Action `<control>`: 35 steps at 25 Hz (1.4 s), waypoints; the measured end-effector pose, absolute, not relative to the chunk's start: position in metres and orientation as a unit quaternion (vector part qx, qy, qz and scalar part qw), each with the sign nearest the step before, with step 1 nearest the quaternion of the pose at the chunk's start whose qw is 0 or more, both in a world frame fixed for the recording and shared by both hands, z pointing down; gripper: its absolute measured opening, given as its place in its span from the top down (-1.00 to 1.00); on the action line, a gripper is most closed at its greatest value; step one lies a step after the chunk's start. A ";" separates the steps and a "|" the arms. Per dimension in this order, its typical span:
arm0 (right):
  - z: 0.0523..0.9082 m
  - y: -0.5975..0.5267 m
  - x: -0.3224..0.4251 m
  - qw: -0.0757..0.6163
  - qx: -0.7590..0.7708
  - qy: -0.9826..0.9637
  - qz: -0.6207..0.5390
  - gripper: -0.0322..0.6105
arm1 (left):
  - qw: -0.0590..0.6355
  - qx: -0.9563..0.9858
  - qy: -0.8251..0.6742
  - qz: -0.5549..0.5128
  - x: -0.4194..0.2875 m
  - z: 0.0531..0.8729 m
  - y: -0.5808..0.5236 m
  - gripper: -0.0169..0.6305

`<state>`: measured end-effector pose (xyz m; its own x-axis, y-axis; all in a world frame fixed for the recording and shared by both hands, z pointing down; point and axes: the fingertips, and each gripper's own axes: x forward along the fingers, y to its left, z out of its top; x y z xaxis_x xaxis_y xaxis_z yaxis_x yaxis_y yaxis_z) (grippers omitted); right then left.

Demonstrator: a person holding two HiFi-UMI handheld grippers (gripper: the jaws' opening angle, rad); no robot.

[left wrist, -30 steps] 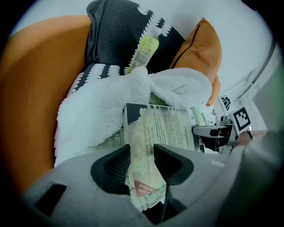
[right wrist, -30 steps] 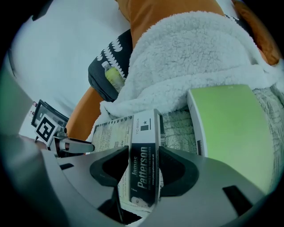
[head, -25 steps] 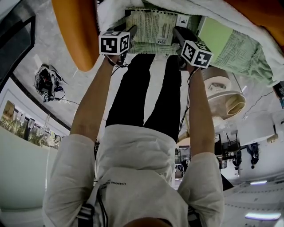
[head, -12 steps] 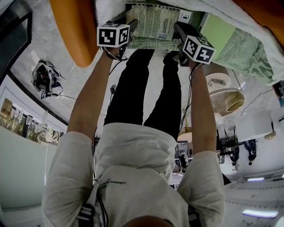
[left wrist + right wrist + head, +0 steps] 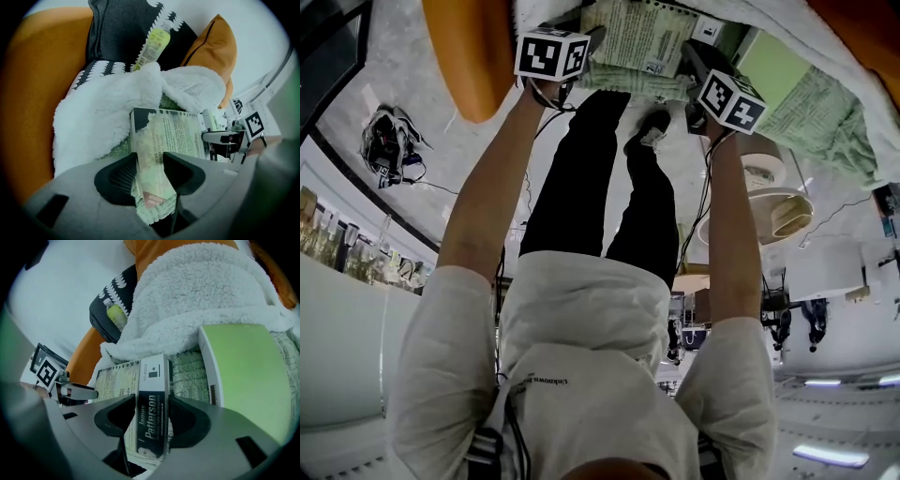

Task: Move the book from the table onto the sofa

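Only a leg (image 5: pixel 649 211) has shifted: its shoe (image 5: pixel 652 127) now shows upper centre. The left gripper (image 5: pixel 150 161) clamps the book (image 5: pixel 171 133) by its page edge, and the right gripper (image 5: pixel 151 404) clamps it by the spine, over the blanket (image 5: pixel 103 112) on the sofa (image 5: pixel 33 108). Released unevenly, it may fan open or slide off that soft heap.

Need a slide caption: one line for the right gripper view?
Right gripper clamps a James Patterson paperback by its spine; white fleece blanket behind, green book to its right.
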<state>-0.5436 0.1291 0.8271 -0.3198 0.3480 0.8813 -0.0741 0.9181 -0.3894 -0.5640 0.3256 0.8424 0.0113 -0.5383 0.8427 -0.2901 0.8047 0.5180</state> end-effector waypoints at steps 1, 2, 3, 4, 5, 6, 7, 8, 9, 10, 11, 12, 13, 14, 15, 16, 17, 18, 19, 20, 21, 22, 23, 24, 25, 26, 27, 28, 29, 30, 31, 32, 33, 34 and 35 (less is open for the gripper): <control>0.827 0.129 -0.543 0.576 -0.086 -0.792 0.184 0.24 | 0.644 0.298 -0.698 -0.096 -0.564 0.843 0.326 0.36; 0.828 0.128 -0.543 0.575 -0.085 -0.793 0.184 0.24 | 0.641 0.299 -0.700 -0.096 -0.564 0.843 0.325 0.36; 0.828 0.128 -0.542 0.573 -0.084 -0.794 0.185 0.24 | 0.639 0.300 -0.702 -0.095 -0.564 0.844 0.325 0.36; 0.829 0.128 -0.542 0.571 -0.083 -0.795 0.186 0.24 | 0.636 0.301 -0.704 -0.094 -0.564 0.844 0.325 0.36; 0.830 0.127 -0.542 0.570 -0.081 -0.796 0.186 0.24 | 0.633 0.300 -0.707 -0.093 -0.565 0.844 0.325 0.36; 0.830 0.126 -0.542 0.568 -0.078 -0.798 0.185 0.23 | 0.631 0.299 -0.710 -0.092 -0.564 0.844 0.325 0.36; 0.830 0.124 -0.543 0.566 -0.075 -0.801 0.182 0.20 | 0.628 0.296 -0.713 -0.092 -0.565 0.843 0.325 0.36; 0.829 0.123 -0.544 0.565 -0.071 -0.803 0.174 0.17 | 0.625 0.294 -0.717 -0.091 -0.565 0.843 0.324 0.36; 0.829 0.121 -0.545 0.567 -0.067 -0.805 0.162 0.16 | 0.622 0.291 -0.722 -0.086 -0.566 0.842 0.323 0.36; 0.828 0.121 -0.545 0.570 -0.063 -0.806 0.146 0.16 | 0.620 0.288 -0.726 -0.077 -0.566 0.841 0.324 0.36; 0.827 0.122 -0.545 0.576 -0.061 -0.806 0.127 0.16 | 0.619 0.284 -0.730 -0.065 -0.566 0.840 0.326 0.36; 0.826 0.125 -0.545 0.579 -0.063 -0.805 0.109 0.16 | 0.620 0.278 -0.732 -0.051 -0.565 0.839 0.327 0.36; 0.824 0.127 -0.546 0.580 -0.066 -0.806 0.094 0.16 | 0.621 0.271 -0.735 -0.040 -0.564 0.838 0.328 0.36; 0.822 0.128 -0.547 0.578 -0.067 -0.809 0.084 0.16 | 0.620 0.264 -0.738 -0.036 -0.564 0.837 0.328 0.36; 0.819 0.127 -0.547 0.575 -0.067 -0.812 0.079 0.16 | 0.618 0.257 -0.742 -0.037 -0.564 0.834 0.327 0.37; 0.815 0.126 -0.545 0.572 -0.065 -0.814 0.077 0.18 | 0.613 0.252 -0.748 -0.041 -0.564 0.830 0.328 0.38; 0.810 0.125 -0.541 0.570 -0.065 -0.816 0.077 0.18 | 0.608 0.246 -0.754 -0.047 -0.563 0.825 0.330 0.42; 0.803 0.124 -0.535 0.568 -0.067 -0.816 0.078 0.18 | 0.603 0.240 -0.759 -0.051 -0.560 0.817 0.334 0.46; 0.794 0.124 -0.527 0.567 -0.071 -0.817 0.079 0.18 | 0.596 0.235 -0.766 -0.057 -0.555 0.806 0.339 0.49; 0.783 0.124 -0.522 0.562 -0.076 -0.820 0.080 0.18 | 0.587 0.231 -0.773 -0.063 -0.550 0.794 0.343 0.49; 0.772 0.123 -0.520 0.553 -0.082 -0.825 0.080 0.18 | 0.575 0.228 -0.783 -0.070 -0.548 0.780 0.345 0.49; 0.760 0.121 -0.521 0.541 -0.088 -0.833 0.080 0.18 | 0.560 0.226 -0.794 -0.075 -0.547 0.766 0.345 0.49; 0.747 0.119 -0.523 0.528 -0.093 -0.841 0.079 0.18 | 0.545 0.224 -0.804 -0.079 -0.545 0.752 0.344 0.49; 0.734 0.118 -0.522 0.515 -0.096 -0.848 0.079 0.18 | 0.534 0.224 -0.812 -0.080 -0.540 0.738 0.342 0.49; 0.720 0.118 -0.517 0.505 -0.099 -0.853 0.080 0.18 | 0.525 0.225 -0.817 -0.081 -0.531 0.725 0.339 0.49; 0.707 0.119 -0.509 0.498 -0.103 -0.857 0.080 0.18 | 0.518 0.228 -0.820 -0.081 -0.520 0.712 0.335 0.49; 0.695 0.122 -0.500 0.492 -0.109 -0.860 0.079 0.18 | 0.511 0.233 -0.823 -0.082 -0.509 0.699 0.329 0.49; 0.683 0.125 -0.491 0.488 -0.120 -0.861 0.074 0.18 | 0.503 0.238 -0.827 -0.082 -0.500 0.684 0.322 0.49; 0.671 0.129 -0.483 0.485 -0.136 -0.862 0.061 0.18 | 0.491 0.245 -0.832 -0.081 -0.493 0.668 0.315 0.49; 0.659 0.133 -0.475 0.483 -0.155 -0.861 0.041 0.19 | 0.477 0.251 -0.838 -0.080 -0.487 0.651 0.307 0.49; 0.647 0.136 -0.464 0.481 -0.174 -0.859 0.019 0.19 | 0.461 0.257 -0.846 -0.078 -0.480 0.632 0.301 0.49; 0.635 0.139 -0.452 0.478 -0.190 -0.858 0.001 0.20 | 0.446 0.260 -0.853 -0.076 -0.470 0.613 0.296 0.50; 0.622 0.140 -0.439 0.472 -0.199 -0.859 -0.008 0.21 | 0.433 0.261 -0.860 -0.075 -0.458 0.595 0.292 0.51; 0.610 0.140 -0.426 0.466 -0.200 -0.862 -0.006 0.24 | 0.424 0.259 -0.865 -0.075 -0.446 0.580 0.288 0.51; 0.598 0.137 -0.414 0.459 -0.192 -0.868 0.004 0.25 | 0.418 0.256 -0.868 -0.077 -0.434 0.567 0.284 0.53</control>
